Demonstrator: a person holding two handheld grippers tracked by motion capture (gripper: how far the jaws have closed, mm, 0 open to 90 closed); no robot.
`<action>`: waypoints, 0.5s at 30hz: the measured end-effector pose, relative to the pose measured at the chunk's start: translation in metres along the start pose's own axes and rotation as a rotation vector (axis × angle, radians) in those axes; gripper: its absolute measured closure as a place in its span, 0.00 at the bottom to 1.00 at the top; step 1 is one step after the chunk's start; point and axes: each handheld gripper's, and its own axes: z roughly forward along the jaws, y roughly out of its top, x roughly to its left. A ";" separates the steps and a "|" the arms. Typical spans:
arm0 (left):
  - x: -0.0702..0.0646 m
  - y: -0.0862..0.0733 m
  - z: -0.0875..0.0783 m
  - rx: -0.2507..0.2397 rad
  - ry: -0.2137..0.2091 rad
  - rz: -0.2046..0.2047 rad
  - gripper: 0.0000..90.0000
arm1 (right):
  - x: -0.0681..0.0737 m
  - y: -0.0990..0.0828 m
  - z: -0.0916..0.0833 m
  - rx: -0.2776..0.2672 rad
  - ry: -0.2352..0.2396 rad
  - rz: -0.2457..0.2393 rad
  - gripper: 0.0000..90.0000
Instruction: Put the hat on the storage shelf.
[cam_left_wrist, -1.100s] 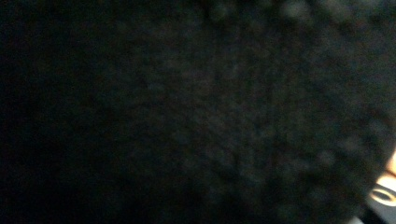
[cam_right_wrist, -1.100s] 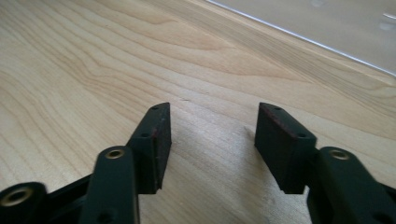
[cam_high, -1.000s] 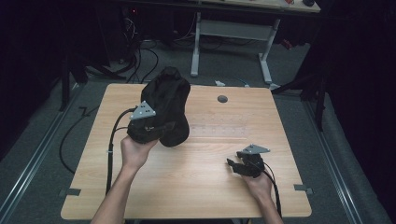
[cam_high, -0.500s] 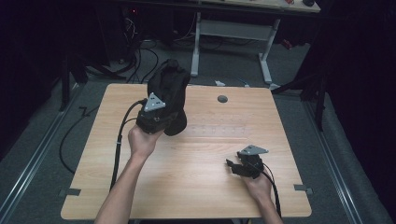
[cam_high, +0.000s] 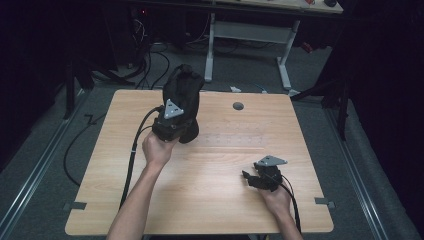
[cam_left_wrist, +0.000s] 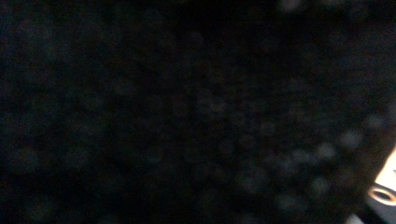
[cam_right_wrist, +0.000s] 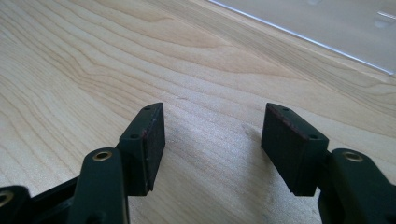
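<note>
A black cloth (cam_high: 184, 92) stands bunched up over the far left part of the wooden table (cam_high: 215, 200). My left gripper (cam_high: 172, 122) is pushed into its lower part, and the cloth rises above the gripper's grey plate. Dark, blurred fabric of the cloth (cam_left_wrist: 187, 112) presses against the left gripper view and hides the jaws. The cloth travels with the gripper, so the gripper looks shut on it. My right gripper (cam_high: 248, 176) rests low near the table's front right. Its jaws stand open with bare wood between them (cam_right_wrist: 212, 126).
A round cable hole (cam_high: 238, 106) sits in the table near the far edge. The left gripper's cable (cam_high: 132, 155) trails over the table's left front. Beyond the table are a desk frame (cam_high: 250, 32) and cables on the floor (cam_high: 150, 55).
My left gripper has carried the black cloth farther from the person, toward the table's far edge. The right gripper has stayed in place, open.
</note>
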 end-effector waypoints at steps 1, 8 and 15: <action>0.000 -0.001 0.001 -0.003 0.000 0.000 0.84 | 0.000 0.000 0.000 -0.001 -0.001 -0.002 0.44; 0.001 -0.011 0.008 0.011 0.019 0.017 0.84 | 0.000 0.000 0.000 0.000 0.000 -0.002 0.44; 0.005 -0.027 0.015 0.023 0.020 0.000 0.83 | 0.000 0.000 0.000 -0.001 0.001 0.000 0.44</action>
